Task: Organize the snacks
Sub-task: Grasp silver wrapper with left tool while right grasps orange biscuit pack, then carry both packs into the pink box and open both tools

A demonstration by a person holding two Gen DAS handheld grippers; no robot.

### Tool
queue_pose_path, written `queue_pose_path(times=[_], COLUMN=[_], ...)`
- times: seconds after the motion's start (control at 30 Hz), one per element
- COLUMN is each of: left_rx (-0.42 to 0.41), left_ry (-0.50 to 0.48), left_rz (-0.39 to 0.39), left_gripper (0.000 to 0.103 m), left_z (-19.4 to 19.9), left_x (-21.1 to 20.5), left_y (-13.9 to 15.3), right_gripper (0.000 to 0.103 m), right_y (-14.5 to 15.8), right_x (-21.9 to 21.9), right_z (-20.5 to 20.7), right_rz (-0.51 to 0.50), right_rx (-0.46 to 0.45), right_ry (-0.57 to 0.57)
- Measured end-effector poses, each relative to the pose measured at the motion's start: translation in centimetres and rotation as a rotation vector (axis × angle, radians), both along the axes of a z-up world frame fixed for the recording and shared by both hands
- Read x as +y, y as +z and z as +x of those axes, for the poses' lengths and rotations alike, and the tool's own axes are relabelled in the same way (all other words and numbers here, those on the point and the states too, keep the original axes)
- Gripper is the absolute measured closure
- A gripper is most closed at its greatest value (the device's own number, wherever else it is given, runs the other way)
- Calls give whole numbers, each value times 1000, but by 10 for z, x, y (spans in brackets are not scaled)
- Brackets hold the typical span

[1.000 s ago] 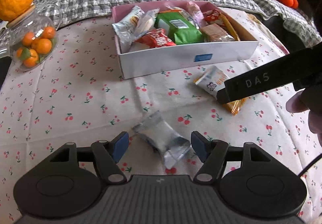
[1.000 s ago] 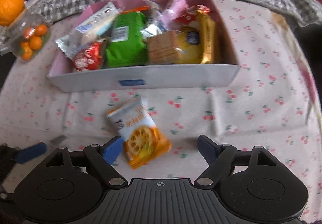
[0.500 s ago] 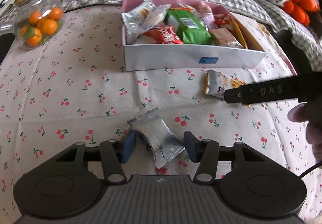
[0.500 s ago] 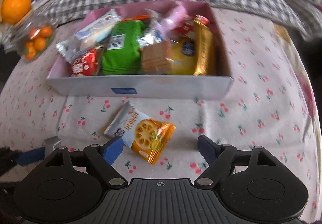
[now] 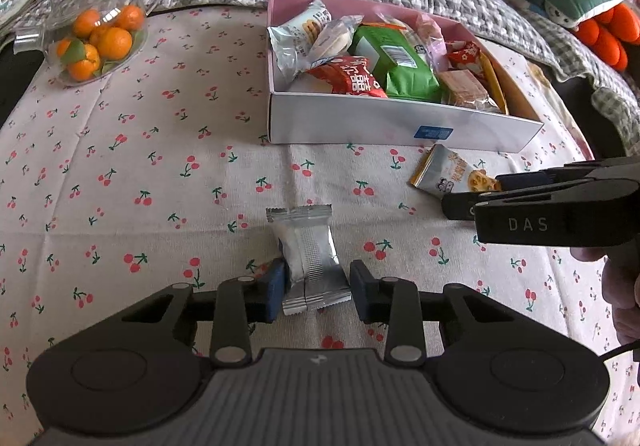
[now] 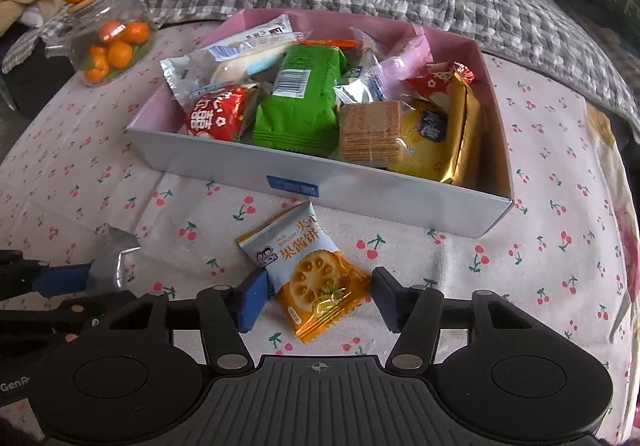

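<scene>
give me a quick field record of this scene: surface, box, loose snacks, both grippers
surface: cherry-print tablecloth
box: open snack box, packed with wrapped snacks
loose snacks: silver packet, orange biscuit packet, both on the cloth in front of the box
left gripper: jaws just closing around the silver packet, small gap on one side
right gripper: jaws just closing around the biscuit packet, not yet pressing
other: glass jar of small oranges

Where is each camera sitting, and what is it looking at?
Left wrist view: sits on the left gripper, looking down along its fingers at the silver packet between them; the right gripper's fingers and part of a hand show at the right edge.
Right wrist view: sits on the right gripper, looking down at the orange biscuit packet; the left gripper's blue pad shows at the left.
Both show the snack box, the jar of small oranges and the cherry tablecloth.
</scene>
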State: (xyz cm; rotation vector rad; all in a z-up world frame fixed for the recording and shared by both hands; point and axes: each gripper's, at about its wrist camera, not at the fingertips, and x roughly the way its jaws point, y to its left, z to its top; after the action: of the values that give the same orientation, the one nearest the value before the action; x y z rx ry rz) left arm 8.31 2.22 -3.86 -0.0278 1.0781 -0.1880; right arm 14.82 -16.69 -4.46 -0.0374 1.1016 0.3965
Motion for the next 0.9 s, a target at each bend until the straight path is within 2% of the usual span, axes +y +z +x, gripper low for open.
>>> queue_pose_path(times=[0.2,0.63,0.77,0.9], left_rx=[8,-8,-22,-50], left_ry=[1,17,16,8], left_rz=[-18,-69,-106,-129], left_gripper=[72,73,73,73], left_z=[1,3,8,12], left_x=[1,4,8,10], left_y=[1,11,22,32], right_gripper=[48,49,49,49], right_y=[3,13,18,29], right_x=[-1,-38,-50,-63], right_z=[-1,-7,-6,-5], right_rz=[14,232,271,314], right_rx=[50,177,183,149], right_ry=[-38,-202,-265,-337])
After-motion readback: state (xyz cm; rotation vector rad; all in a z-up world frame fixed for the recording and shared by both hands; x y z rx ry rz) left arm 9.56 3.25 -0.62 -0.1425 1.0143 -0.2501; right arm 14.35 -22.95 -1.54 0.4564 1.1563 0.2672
